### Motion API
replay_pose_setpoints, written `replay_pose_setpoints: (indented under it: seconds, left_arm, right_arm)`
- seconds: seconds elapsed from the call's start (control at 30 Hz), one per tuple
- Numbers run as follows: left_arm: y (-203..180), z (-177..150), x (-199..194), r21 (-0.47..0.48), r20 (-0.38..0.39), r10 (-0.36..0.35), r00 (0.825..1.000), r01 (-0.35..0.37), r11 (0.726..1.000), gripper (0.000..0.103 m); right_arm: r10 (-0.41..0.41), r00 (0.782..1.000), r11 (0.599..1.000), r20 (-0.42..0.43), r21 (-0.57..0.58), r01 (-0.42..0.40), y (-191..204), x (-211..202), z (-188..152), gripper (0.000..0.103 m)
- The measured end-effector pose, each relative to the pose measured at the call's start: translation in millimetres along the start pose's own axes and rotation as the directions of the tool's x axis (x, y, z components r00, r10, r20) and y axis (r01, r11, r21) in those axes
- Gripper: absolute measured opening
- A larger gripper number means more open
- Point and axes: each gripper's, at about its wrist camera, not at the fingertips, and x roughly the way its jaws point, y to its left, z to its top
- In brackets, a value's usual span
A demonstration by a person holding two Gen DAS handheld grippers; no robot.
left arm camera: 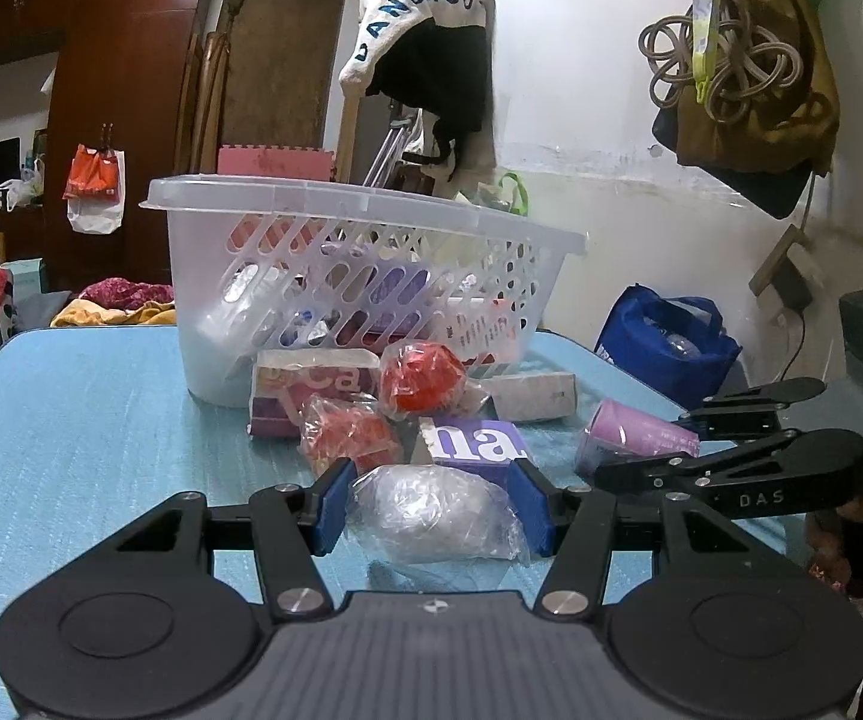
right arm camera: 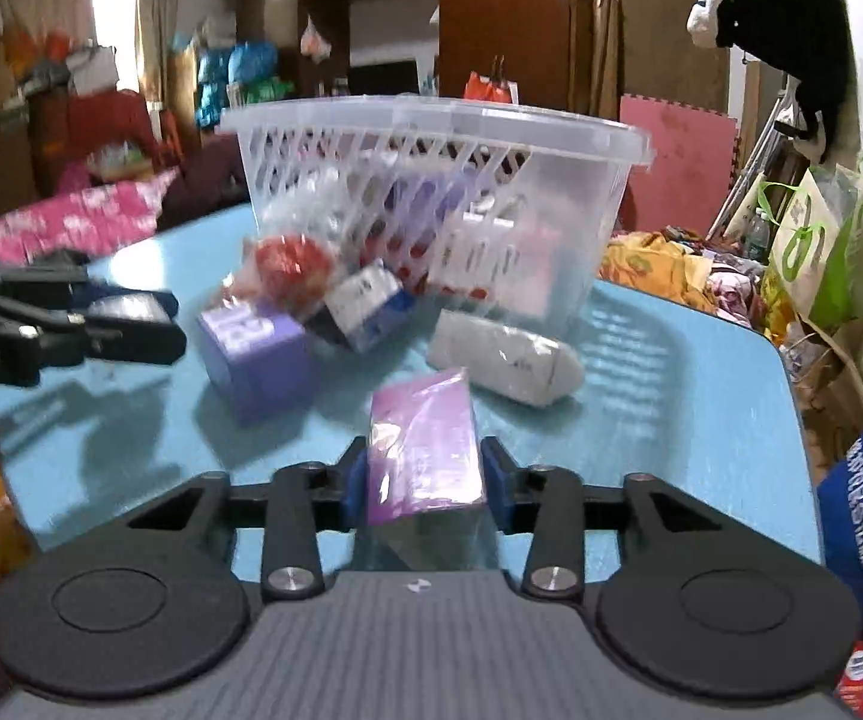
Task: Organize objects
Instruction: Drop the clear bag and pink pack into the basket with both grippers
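Blue-padded left gripper (left arm camera: 431, 510) pinches a clear crinkly plastic-wrapped bundle (left arm camera: 434, 516) on the light-blue table (left arm camera: 83, 408). Right gripper (right arm camera: 424, 483) straddles a pink-purple wrapped packet (right arm camera: 425, 444) (contact unclear). Judged step: picking up; next, lift into the white slotted plastic basket (left arm camera: 347, 288).

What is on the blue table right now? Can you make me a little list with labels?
table: blue top
basket: clear slotted plastic, at the back of the table, things inside
in front of basket: two red wrapped balls, purple box, white box
left gripper: fingers either side of a clear-wrapped white bundle
right gripper: fingers either side of a pink-purple packet; grip unclear
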Motion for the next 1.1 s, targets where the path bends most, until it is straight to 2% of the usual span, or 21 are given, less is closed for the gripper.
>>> replay_pose_setpoints:
  seconds: [0.07, 0.17, 0.27, 0.33, 0.4, 0.47, 0.53, 0.6, 0.63, 0.67, 0.7, 0.73, 0.83, 0.87, 0.9, 0.97, 1.0, 1.1]
  left_arm:
    - [2, 1, -3, -0.010, 0.019, -0.012, 1.000, 0.012, 1.000, 0.059]
    - [3, 11, -10, -0.009, 0.048, -0.025, 0.999, 0.025, 1.000, 0.059]
    - [3, 41, -18, 0.001, 0.095, -0.039, 0.995, 0.039, 0.999, 0.059]
    - [4, 73, -21, 0.008, 0.126, -0.036, 0.991, 0.036, 0.999, 0.059]
    - [6, 109, -16, 0.006, 0.158, 0.009, 0.987, -0.010, 1.000, 0.059]
    - [13, 146, 0, -0.023, 0.153, 0.067, 0.986, -0.064, 0.998, 0.059]
    - [26, 172, 25, -0.070, 0.127, 0.106, 0.986, -0.098, 0.993, 0.059]
    - [36, 185, 59, -0.063, 0.066, 0.145, 0.987, -0.141, 0.988, 0.064]
    - [42, 187, 77, -0.058, 0.027, 0.174, 0.984, -0.173, 0.983, 0.067]
    - [47, 186, 91, -0.065, -0.008, 0.209, 0.978, -0.209, 0.976, 0.067]
    - [52, 183, 99, -0.079, -0.027, 0.235, 0.972, -0.236, 0.968, 0.067]
    - [56, 179, 100, -0.085, -0.028, 0.231, 0.972, -0.233, 0.969, 0.067]
    - [58, 158, 69, -0.111, 0.054, 0.182, 0.982, -0.175, 0.978, 0.068]
    - [56, 147, 53, -0.113, 0.087, 0.169, 0.982, -0.159, 0.981, 0.075]
    - [50, 135, 38, -0.108, 0.114, 0.162, 0.980, -0.150, 0.983, 0.086]
    - [32, 106, 15, -0.078, 0.140, 0.162, 0.977, -0.153, 0.985, 0.092]
    - [21, 93, 11, -0.049, 0.125, 0.156, 0.980, -0.151, 0.987, 0.092]
    - [-7, 54, 13, 0.024, 0.037, 0.086, 0.996, -0.087, 0.996, 0.092]
  right_arm:
    - [-0.002, 1.000, 1.000, 0.027, 0.005, 0.002, 0, -7, 1, 0.040]
    - [-0.002, 0.994, 1.000, 0.109, 0.025, 0.000, -1, -26, 14, 0.040]
    - [-0.008, 0.975, 0.999, 0.221, 0.037, 0.000, -1, -44, 46, 0.040]
    - [-0.002, 0.963, 1.000, 0.270, 0.025, -0.005, -1, -51, 80, 0.040]
    - [-0.038, 0.958, 0.999, 0.286, 0.011, 0.036, 0, -45, 114, 0.041]
    - [-0.065, 0.961, 0.998, 0.268, 0.011, 0.064, -2, -30, 143, 0.041]
    - [-0.080, 0.971, 0.997, 0.227, 0.013, 0.079, -7, -7, 163, 0.042]
    - [-0.110, 0.969, 0.994, 0.221, 0.011, 0.110, -12, 13, 170, 0.052]
    - [-0.133, 0.969, 0.991, 0.207, 0.015, 0.133, -14, 21, 171, 0.074]
    - [-0.147, 0.969, 0.989, 0.199, 0.021, 0.146, -16, 24, 170, 0.089]
    - [-0.148, 0.968, 0.989, 0.203, 0.022, 0.146, -16, 25, 166, 0.091]
    - [-0.139, 0.970, 0.990, 0.201, 0.018, 0.138, -15, 23, 161, 0.091]
    - [-0.124, 0.969, 0.992, 0.214, 0.022, 0.122, -15, -5, 133, 0.096]
    - [-0.117, 0.966, 0.993, 0.232, 0.029, 0.113, -16, -14, 124, 0.103]
    - [-0.103, 0.960, 0.995, 0.261, 0.042, 0.095, -17, -25, 110, 0.103]
    - [-0.080, 0.961, 0.995, 0.264, 0.078, 0.062, -22, -33, 91, 0.103]
    - [-0.067, 0.968, 0.994, 0.242, 0.098, 0.044, -27, -30, 84, 0.103]
    - [-0.044, 0.991, 0.986, 0.130, 0.162, 0.023, -42, -4, 60, 0.103]
